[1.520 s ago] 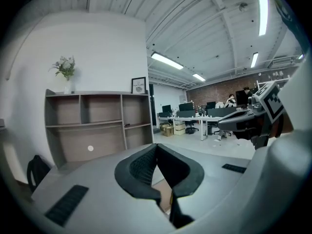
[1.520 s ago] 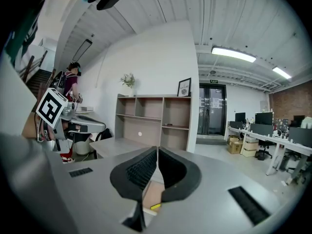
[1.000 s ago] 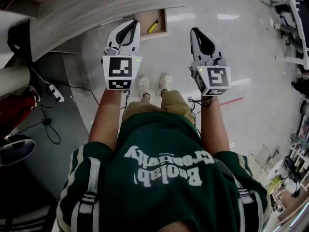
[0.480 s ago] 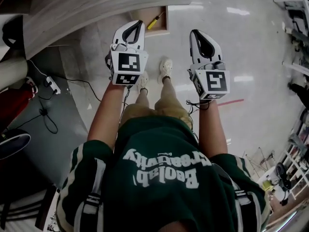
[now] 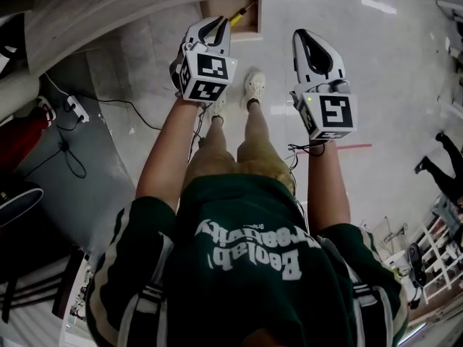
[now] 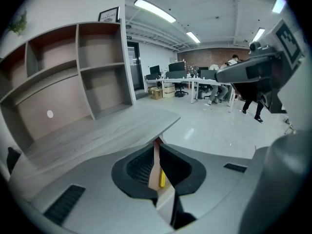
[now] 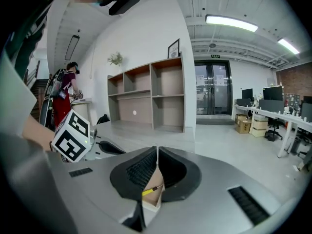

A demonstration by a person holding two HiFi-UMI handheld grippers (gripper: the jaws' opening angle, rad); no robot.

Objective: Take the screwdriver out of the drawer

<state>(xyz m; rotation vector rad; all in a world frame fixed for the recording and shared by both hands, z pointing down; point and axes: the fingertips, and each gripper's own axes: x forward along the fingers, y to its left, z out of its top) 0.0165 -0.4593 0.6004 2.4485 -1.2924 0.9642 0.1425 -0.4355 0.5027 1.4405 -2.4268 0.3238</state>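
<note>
Open floor (image 5: 383, 78) right of the drawer (image 5: 256, 22); desk top (image 5: 130, 6) over its back.

The person's dark green shirt (image 5: 249, 255) bears big white letters, upside down in the head view: "Baolab", and beside it a second word which begins with "Crea", whose end I cannot read surely. The small print between these words, and the framed sign (image 6: 108, 14) on top of the shelf unit (image 6: 78, 72), are too small to read.
</note>
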